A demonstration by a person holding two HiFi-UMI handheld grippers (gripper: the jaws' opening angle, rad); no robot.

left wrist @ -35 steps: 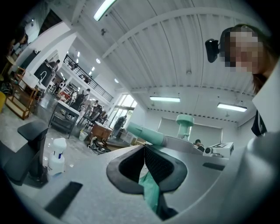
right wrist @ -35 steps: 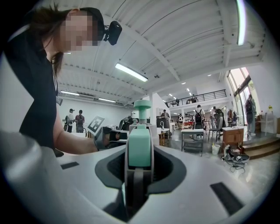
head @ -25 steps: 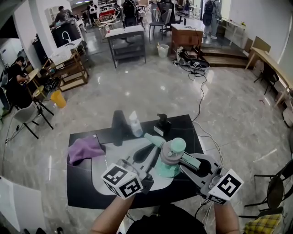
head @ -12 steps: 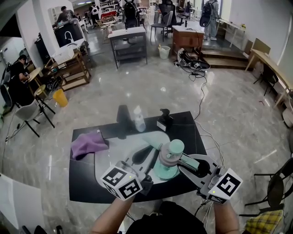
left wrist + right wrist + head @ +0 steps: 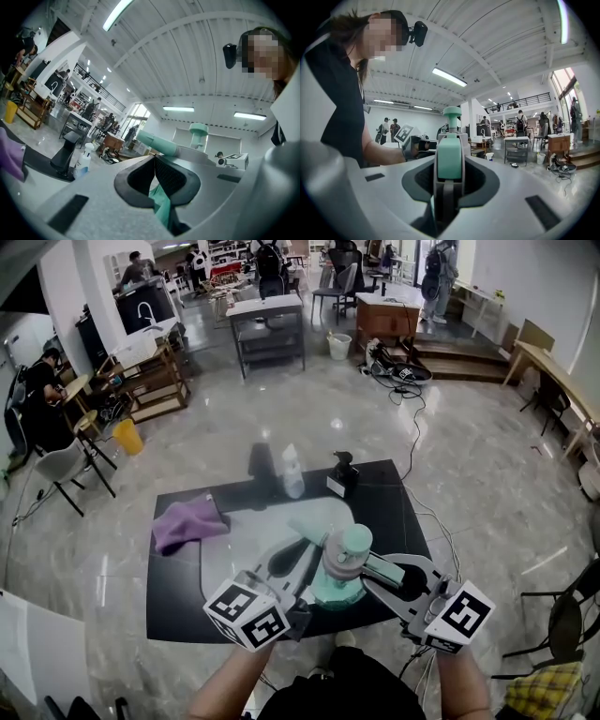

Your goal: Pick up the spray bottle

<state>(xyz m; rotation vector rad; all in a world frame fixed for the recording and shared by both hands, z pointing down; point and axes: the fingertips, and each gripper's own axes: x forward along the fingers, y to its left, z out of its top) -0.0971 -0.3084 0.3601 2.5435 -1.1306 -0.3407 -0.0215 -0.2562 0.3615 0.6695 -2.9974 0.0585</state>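
A mint-green spray bottle hangs in the air over the near edge of the black table, its nozzle pointing up and left. My right gripper is shut on its neck from the right; in the right gripper view the green part fills the jaws of the right gripper. My left gripper reaches it from the left. In the left gripper view the black pads of the left gripper meet over a thin green part of the bottle. The nozzle shows above.
On the table's far side stand a small clear bottle with a white top, a tall black object and a black dispenser. A purple cloth lies at the left beside a white mat. Cables trail on the floor at the right.
Both grippers and the green bottle between them have drawn back from over the white mat toward the table's near edge. Neither grip has changed.
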